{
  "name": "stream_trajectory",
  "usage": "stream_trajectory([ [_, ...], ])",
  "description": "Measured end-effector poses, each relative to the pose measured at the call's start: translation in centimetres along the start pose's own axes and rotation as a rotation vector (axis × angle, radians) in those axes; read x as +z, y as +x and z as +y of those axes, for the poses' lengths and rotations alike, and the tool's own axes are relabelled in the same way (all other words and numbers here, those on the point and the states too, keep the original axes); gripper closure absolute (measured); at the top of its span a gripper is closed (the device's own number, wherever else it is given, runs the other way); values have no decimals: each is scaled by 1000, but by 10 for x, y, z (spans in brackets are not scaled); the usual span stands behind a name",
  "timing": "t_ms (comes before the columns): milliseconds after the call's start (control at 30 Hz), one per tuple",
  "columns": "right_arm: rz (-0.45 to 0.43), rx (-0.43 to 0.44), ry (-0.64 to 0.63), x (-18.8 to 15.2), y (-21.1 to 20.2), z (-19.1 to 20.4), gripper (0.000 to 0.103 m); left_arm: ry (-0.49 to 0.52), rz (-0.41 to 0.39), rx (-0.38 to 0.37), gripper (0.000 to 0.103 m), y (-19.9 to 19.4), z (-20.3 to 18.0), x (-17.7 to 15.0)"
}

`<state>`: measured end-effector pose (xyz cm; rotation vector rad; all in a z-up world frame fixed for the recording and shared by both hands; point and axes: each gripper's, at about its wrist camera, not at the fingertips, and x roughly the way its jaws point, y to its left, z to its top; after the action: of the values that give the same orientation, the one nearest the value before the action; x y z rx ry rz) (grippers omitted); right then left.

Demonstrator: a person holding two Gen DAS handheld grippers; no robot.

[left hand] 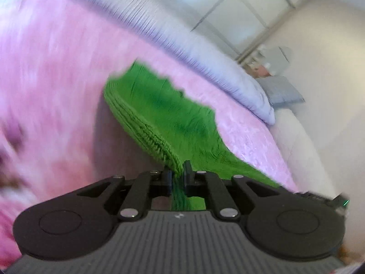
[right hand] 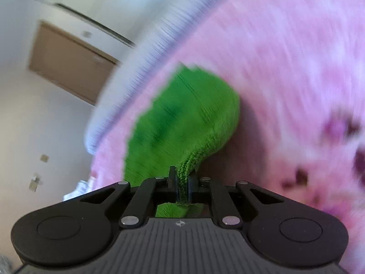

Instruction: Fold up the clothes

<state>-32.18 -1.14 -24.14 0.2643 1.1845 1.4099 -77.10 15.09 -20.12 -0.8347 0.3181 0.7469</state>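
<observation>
Green knit fabric fills the middle of both wrist views: a garment (left hand: 173,116) with a thick ribbed hem, lifted off a pink bedspread (left hand: 57,73) and stretched between the two tools. The left hand-held gripper (left hand: 177,174) is pinched tight on one part of the hem, with the cloth squeezed into a thin strip between its black fingers (left hand: 187,171) and a little green showing behind them. The right hand-held gripper (right hand: 182,182) is likewise clamped on the garment (right hand: 182,118), the ribbed edge bunched into a cord between its pads.

Much is hard to read. Both pictures are smeared by motion, so the far outline of the garment is ragged and its kind, sleeves or neckline cannot be told. The bedspread (right hand: 285,57) shows only as streaked pink with some darker purple blotches whose pattern is unreadable. Whether the far end of the cloth touches the bed cannot be judged.

A pale lilac quilt or pillow (left hand: 205,52) runs along the far side of the bed, and a blurred grey-blue cushion (left hand: 282,91) lies beyond it near a white wall. In the right wrist view a brown door (right hand: 68,64) stands in the wall, tilted by the lens.
</observation>
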Motion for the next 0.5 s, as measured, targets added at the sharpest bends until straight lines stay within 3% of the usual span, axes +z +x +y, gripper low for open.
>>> stream_trajectory([
  [67, -20, 28, -43, -2, -34, 14, 95, 125, 43, 60, 96, -25, -14, -6],
  [133, 13, 21, -45, -19, -56, 14, 96, 103, 138, 131, 95, -19, -2, -32],
  [167, 68, -7, -31, -33, -58, 7, 95, 91, 185, 166, 94, -17, 5, -45],
  [267, 225, -217, -18, -73, -44, -17, 90, 66, 290, 309, 95, -13, 21, -88],
  [400, 241, -407, -152, -96, -48, -14, 83, 69, 221, 338, 93, -35, 18, -98],
  [500, 158, -445, -317, -85, -50, 20, 74, 147, 180, 341, 82, -34, 6, -84],
])
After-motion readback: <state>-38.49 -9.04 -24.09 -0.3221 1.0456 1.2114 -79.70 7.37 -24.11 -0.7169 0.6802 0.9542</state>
